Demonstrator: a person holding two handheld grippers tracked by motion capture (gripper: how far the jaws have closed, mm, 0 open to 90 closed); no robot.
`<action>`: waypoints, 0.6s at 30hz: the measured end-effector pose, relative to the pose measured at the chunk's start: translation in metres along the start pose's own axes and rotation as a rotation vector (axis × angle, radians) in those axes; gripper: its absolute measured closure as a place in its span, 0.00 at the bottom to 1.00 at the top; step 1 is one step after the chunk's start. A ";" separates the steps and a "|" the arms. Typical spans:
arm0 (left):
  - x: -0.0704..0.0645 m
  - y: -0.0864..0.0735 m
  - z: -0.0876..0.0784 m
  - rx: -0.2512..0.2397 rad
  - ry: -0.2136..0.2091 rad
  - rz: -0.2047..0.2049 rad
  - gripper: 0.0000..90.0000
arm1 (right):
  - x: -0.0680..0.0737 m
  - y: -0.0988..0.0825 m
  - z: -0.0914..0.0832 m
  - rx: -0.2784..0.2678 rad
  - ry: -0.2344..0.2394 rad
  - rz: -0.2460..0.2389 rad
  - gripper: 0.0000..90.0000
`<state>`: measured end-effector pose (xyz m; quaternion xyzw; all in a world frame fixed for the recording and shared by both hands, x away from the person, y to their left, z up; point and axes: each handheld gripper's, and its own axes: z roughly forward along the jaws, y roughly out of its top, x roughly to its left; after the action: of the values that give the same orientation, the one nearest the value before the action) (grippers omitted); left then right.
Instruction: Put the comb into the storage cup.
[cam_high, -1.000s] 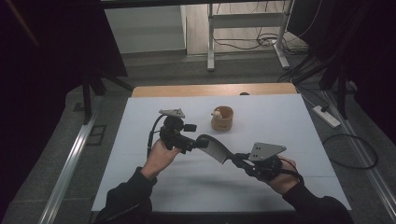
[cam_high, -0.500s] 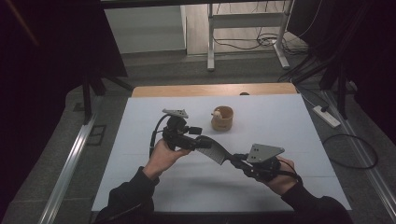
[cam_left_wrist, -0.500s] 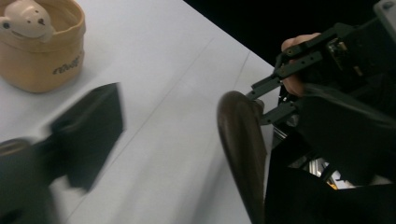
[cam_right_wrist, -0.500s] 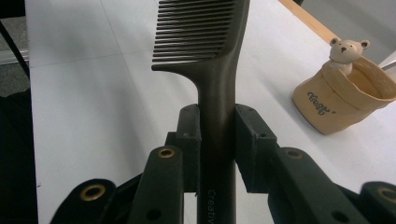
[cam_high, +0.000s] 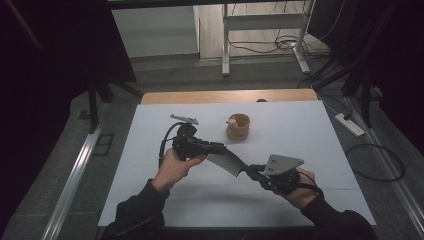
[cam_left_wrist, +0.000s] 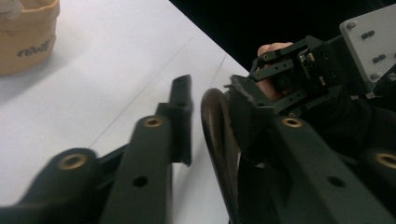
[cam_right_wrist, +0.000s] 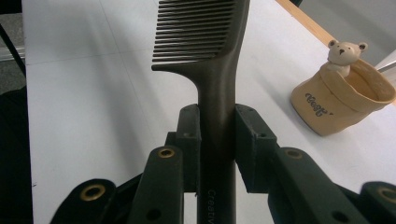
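Note:
A dark comb (cam_high: 227, 162) hangs over the white table (cam_high: 310, 135), between my two grippers. My right gripper (cam_high: 252, 171) is shut on its handle; in the right gripper view the jaws of this gripper (cam_right_wrist: 218, 116) clamp the handle below the teeth of the comb (cam_right_wrist: 210, 56). My left gripper (cam_high: 220, 148) is at the toothed end. In the left gripper view the comb (cam_left_wrist: 217, 135) stands edge-on between the parted jaws of my left gripper (cam_left_wrist: 212, 93), with a gap on one side. The right gripper (cam_left_wrist: 299, 74) shows beyond.
A tan holder (cam_high: 237, 126) with a small bear figure stands behind the comb, also seen as the tan holder (cam_right_wrist: 343, 100) to the right of the handle. A wooden strip (cam_high: 230, 96) runs along the table's far edge. A power strip (cam_high: 350, 125) lies on the floor at the right.
My left gripper has shifted a little to the right, onto the comb's toothed end. The right gripper keeps its hold on the handle.

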<state>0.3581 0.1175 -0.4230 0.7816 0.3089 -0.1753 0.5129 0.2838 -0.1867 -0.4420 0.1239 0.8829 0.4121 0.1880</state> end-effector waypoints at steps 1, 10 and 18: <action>0.000 0.000 0.000 -0.001 -0.004 -0.009 0.84 | 0.000 0.000 0.000 0.001 0.000 0.000 0.81; 0.006 -0.002 0.001 -0.023 -0.081 -0.113 0.92 | 0.002 -0.001 0.003 0.012 -0.027 -0.033 0.80; 0.005 -0.002 0.000 -0.042 -0.087 -0.125 0.93 | 0.001 -0.001 0.003 0.000 -0.031 -0.031 0.78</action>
<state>0.3602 0.1200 -0.4275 0.7414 0.3379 -0.2342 0.5303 0.2845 -0.1850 -0.4450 0.1164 0.8817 0.4073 0.2079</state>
